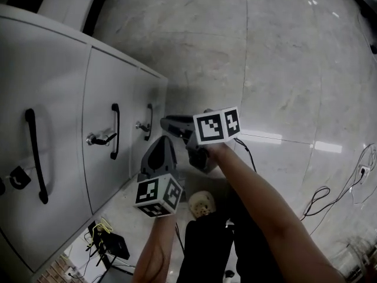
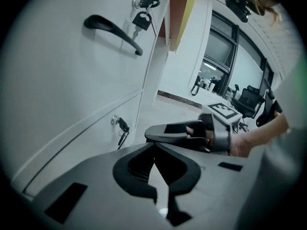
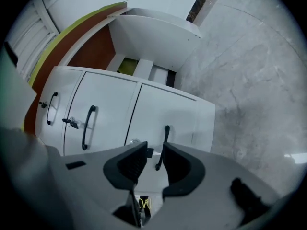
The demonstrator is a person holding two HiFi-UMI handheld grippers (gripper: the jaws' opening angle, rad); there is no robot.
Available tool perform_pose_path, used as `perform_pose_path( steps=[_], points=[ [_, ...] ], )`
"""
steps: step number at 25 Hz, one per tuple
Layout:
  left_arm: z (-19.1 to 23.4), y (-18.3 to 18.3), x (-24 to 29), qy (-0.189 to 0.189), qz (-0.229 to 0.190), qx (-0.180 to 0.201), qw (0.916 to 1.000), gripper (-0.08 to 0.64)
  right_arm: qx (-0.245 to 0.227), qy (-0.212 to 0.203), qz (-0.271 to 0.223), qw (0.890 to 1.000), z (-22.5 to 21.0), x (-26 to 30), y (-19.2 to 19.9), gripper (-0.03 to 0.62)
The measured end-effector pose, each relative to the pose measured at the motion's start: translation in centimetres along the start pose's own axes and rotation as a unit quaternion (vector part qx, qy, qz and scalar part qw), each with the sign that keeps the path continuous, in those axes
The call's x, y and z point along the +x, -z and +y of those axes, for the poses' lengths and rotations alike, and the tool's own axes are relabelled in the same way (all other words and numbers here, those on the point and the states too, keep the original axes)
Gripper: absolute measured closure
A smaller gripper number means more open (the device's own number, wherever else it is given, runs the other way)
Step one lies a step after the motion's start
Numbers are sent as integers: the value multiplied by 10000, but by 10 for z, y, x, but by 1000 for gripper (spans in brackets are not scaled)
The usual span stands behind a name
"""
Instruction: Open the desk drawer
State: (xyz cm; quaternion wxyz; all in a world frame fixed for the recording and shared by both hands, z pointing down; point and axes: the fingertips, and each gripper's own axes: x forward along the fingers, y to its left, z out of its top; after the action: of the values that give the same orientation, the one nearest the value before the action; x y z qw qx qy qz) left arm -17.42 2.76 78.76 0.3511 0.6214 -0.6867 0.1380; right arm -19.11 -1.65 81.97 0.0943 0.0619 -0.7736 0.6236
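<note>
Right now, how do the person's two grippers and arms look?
The left gripper and the right gripper both have grey bodies with black jaw pads. Each carries a white cube with black square markers: left cube, right cube. The forearms are bare; no sleeves show.

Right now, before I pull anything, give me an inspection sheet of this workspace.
Surface: glossy grey floor.
Job's things: three white drawers, all shut; black handles; keys in locks.
Clutter: black box and white round thing on the floor.
Grippers: left gripper tongs together, empty; right gripper tongs apart, empty, aimed at the far handle, not touching.
Cables: loose cables at right; wires by the box.
Surroundings: office chairs beyond.
</note>
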Motion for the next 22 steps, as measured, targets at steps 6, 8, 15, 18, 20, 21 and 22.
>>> perform_pose_path(
  steps=[6,8,15,18,20,21,22],
  points=[
    [6,20,1,-26,185,-106,9998,551,234,80,135,9996,-25,29,0,486],
    [4,22,1,-7,209,-32,9998,551,555,-105,100,9984,-24,41,-2,486],
    [21,41,-8,-103,292,-12,9995,551,649,84,349,9972,-29,67,5,487],
    [45,67,-10,-157,296,127,9994,551,720,-181,268,9969,-25,68,5,550],
    [34,47,-9,-122,238,104,9996,551,751,-213,193,9968,-23,68,3,565],
    [27,37,-9,-120,230,54,9996,551,737,-183,169,9970,-23,68,3,565],
    [24,32,-9,-127,234,15,9996,551,746,-166,146,9970,-24,68,3,566]
  ],
)
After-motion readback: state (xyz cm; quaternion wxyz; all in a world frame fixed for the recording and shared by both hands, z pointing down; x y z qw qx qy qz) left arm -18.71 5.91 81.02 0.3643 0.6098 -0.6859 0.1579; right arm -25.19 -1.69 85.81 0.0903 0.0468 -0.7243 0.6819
